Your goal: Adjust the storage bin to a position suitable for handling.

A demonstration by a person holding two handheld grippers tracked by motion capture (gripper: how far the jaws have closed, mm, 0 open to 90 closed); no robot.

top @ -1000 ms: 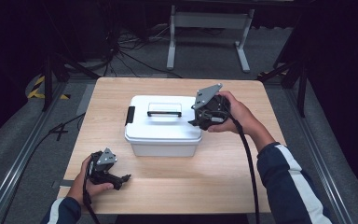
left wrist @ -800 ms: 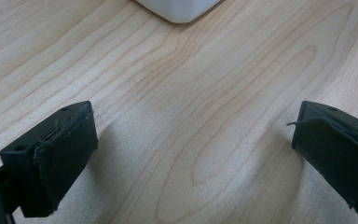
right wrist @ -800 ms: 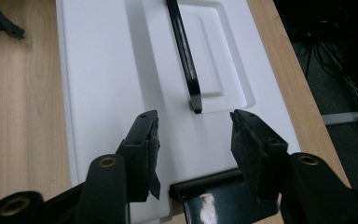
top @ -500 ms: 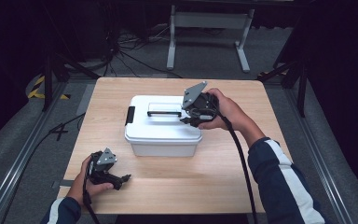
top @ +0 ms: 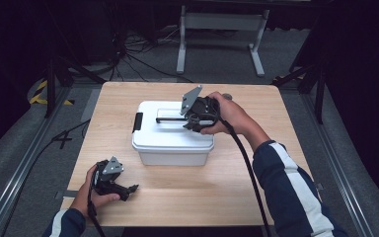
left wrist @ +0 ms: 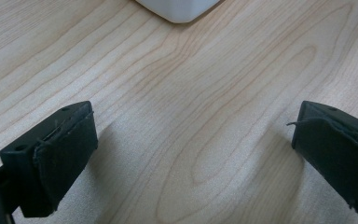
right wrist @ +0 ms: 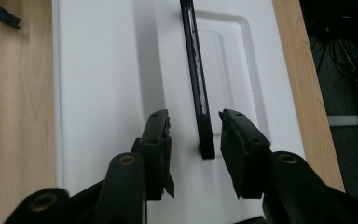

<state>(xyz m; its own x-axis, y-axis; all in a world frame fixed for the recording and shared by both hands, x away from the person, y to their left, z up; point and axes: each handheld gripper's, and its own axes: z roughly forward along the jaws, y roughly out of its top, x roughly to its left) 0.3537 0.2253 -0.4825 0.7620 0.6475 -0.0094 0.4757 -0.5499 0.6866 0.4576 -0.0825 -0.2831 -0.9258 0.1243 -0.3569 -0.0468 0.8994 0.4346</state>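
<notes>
Two tongs seen: right tongs (right wrist: 195,135) just narrowing, astride black handle (right wrist: 196,84) of white box (top: 170,143), not yet pinching; squeeze, lift judged next. Left tongs (left wrist: 191,154) spread, idle over surface (top: 187,190).

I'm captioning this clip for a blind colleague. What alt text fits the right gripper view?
The right gripper, its black jaws just closing, straddles the end of the black handle on a white box lid, pads not yet pressing it. Wooden table shows alongside.
</notes>
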